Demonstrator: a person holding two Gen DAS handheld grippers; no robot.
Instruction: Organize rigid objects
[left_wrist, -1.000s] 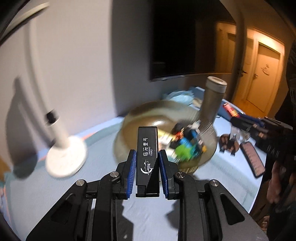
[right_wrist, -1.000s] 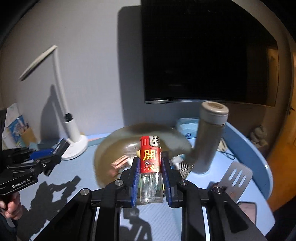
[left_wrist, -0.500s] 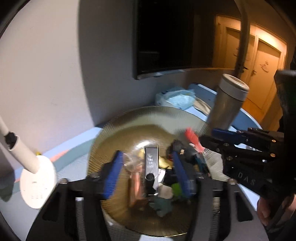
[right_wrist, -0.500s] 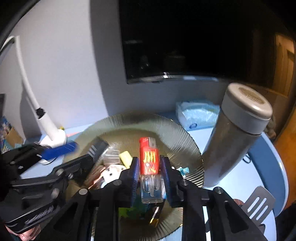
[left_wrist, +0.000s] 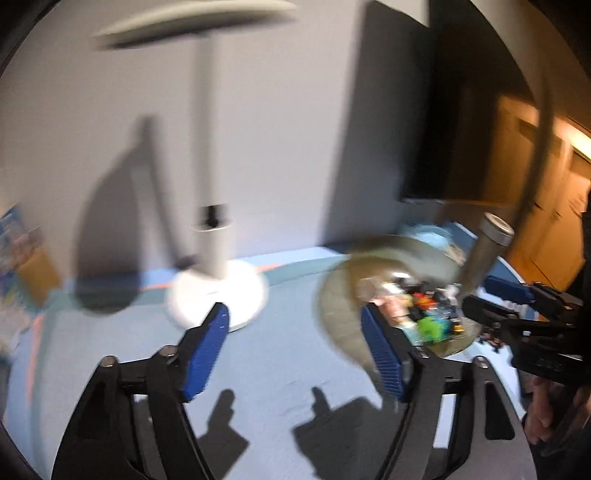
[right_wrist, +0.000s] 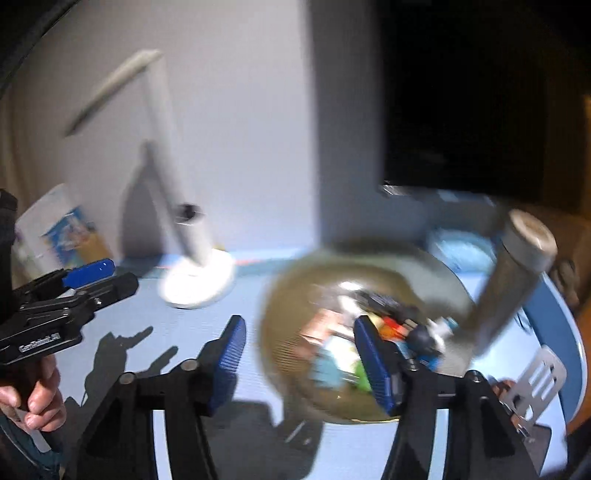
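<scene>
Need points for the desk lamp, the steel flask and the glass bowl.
desk lamp (left_wrist: 218, 295), left wrist view, on its round white base.
steel flask (right_wrist: 513, 280), right wrist view, on its grey body.
glass bowl (right_wrist: 280, 343), right wrist view, on its ribbed left wall.

Ribbed glass bowl (right_wrist: 295, 354), brushed-metal flask (right_wrist: 513, 280), matt blue tabletop (left_wrist: 288, 369).

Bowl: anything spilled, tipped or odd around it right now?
Nothing stands out. The bowl sits upright on the table with the small items inside it, and the flask stands beside it. Both views are motion-blurred, so fine detail is unclear.
</scene>
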